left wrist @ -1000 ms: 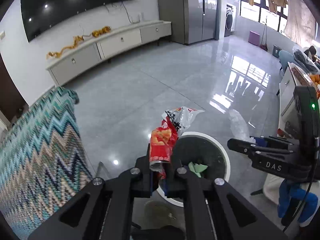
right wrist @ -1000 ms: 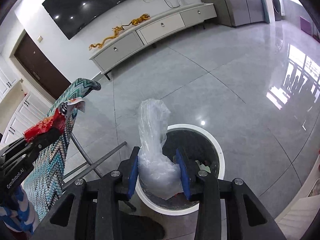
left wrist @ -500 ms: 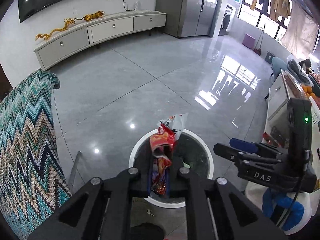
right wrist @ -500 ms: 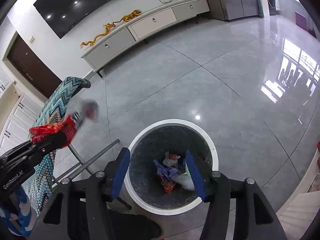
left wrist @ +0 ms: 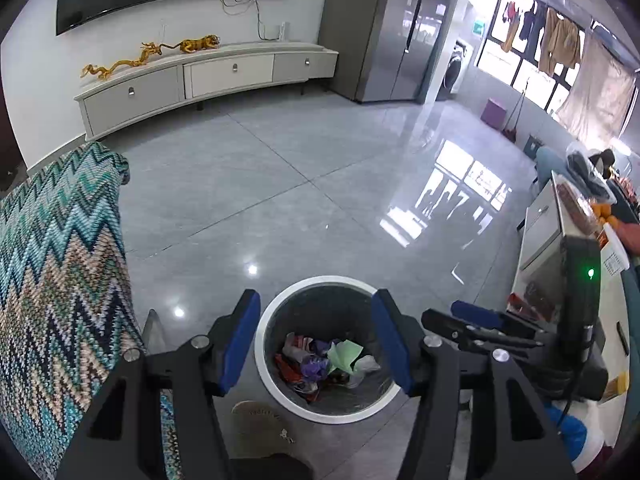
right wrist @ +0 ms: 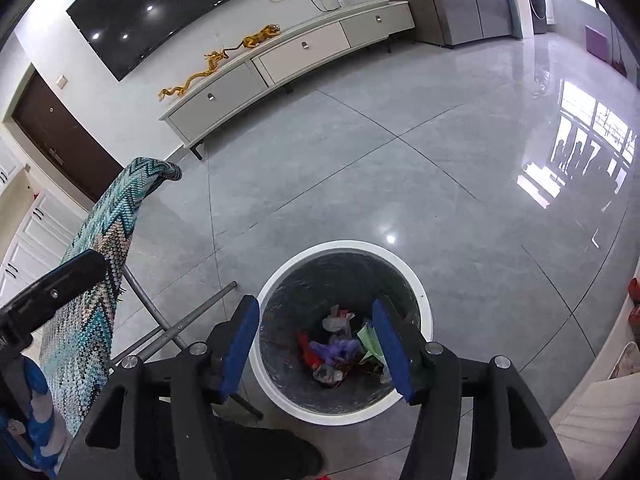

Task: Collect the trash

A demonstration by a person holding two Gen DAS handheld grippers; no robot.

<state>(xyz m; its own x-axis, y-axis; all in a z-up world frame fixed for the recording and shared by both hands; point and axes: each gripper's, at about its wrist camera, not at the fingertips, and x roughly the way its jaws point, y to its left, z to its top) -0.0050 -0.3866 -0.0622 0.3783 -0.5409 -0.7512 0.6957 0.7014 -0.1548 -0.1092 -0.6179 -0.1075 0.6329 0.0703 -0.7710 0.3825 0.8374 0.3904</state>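
Both mine released, empty: left hand-held gripper [left wrist: 316, 336], right hand-held gripper [right wrist: 316, 340] over the bin [right wrist: 424, 304]. Trash [right wrist: 340, 350] lies inside. Risk, I judge: dipping lower clips the rim, tipping it.

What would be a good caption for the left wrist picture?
Open left hand-held gripper above a white-rimmed bin of crumpled wrappers.
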